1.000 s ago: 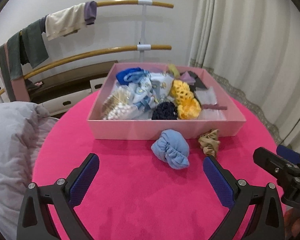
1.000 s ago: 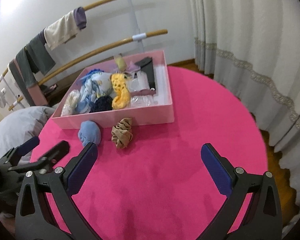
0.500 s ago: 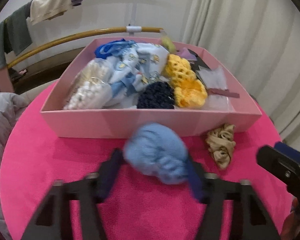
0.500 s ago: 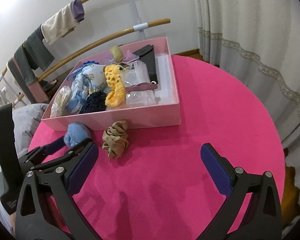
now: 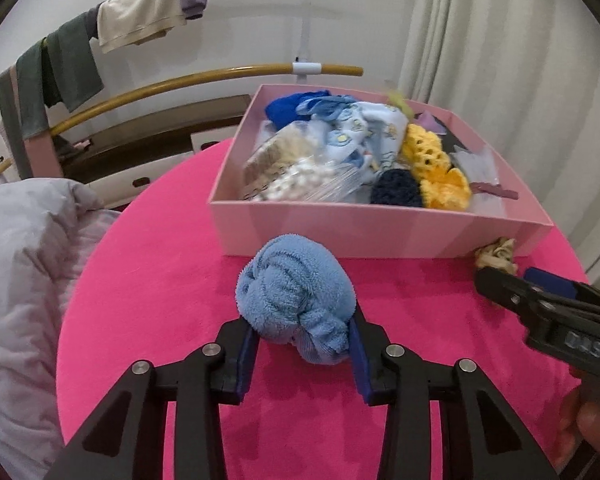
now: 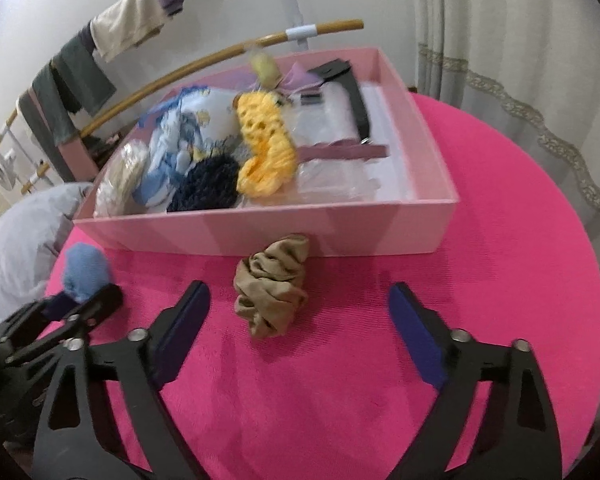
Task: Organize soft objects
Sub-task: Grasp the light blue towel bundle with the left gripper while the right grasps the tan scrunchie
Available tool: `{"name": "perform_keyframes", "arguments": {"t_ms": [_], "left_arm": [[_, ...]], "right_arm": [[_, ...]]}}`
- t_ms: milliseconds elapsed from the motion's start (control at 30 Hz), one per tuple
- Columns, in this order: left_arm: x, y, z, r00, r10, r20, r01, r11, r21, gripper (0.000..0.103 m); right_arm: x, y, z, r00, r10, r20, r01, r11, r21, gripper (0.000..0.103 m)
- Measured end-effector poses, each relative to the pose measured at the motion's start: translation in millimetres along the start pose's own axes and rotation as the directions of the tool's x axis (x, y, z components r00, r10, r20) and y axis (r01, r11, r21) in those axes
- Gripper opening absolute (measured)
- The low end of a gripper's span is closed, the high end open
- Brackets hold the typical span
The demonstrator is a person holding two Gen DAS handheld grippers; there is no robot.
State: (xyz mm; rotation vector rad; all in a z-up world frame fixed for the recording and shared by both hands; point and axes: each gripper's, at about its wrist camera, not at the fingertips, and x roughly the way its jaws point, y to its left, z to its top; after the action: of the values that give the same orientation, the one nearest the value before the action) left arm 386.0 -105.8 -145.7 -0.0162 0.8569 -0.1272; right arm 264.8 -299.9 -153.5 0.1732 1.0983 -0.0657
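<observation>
Left wrist view, left gripper [image 5: 304, 344] fingers closing on blue towel ball [image 5: 296, 298], right gripper [image 6: 300, 320] fingers apart, closing around tan scrunchie [image 6: 272, 292].

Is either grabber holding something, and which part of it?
The left gripper is closing on the blue towel ball, pads squeezing its near lower sides. The right gripper holds nothing yet; it is closing around the tan scrunchie without touching it.

Right tool [image 5: 500, 280] covers most of the beige scrunchie [image 5: 496, 252]. Blue towel ball [image 6: 86, 274] and left tool [image 6: 80, 304] are motion-blurred. Pink counter [image 6: 500, 300] is cut off below.
</observation>
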Motion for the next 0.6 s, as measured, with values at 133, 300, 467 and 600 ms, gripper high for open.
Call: {"name": "perform_keyframes", "arguments": {"t_ms": [133,300,467,600], "left_arm": [[-8,0,-4,1.000,-0.003,-0.003,0.003,1.000,-0.005,0.036],[-25,3,-7,1.000,-0.018,0.016,0.018,1.000,-0.006,0.037],[-46,-1,-12,0.999,-0.033,0.037,0.033,0.999,0.003,0.037],[-64,-3,-16,0.998,-0.038,0.053,0.038,0.999,0.005,0.037]], "right_arm": [[6,10,-2,0.998,-0.054,0.009,0.055,0.997,-0.046,0.044],[-8,11,-10,1.000,-0.003,0.021,0.004,0.999,-0.037,0.021],[-28,14,-20,0.999,0.006,0.043,-0.005,0.999,-0.037,0.021],[-45,15,-26,0.998,0.019,0.055,-0.016,0.999,-0.039,0.021]]}}
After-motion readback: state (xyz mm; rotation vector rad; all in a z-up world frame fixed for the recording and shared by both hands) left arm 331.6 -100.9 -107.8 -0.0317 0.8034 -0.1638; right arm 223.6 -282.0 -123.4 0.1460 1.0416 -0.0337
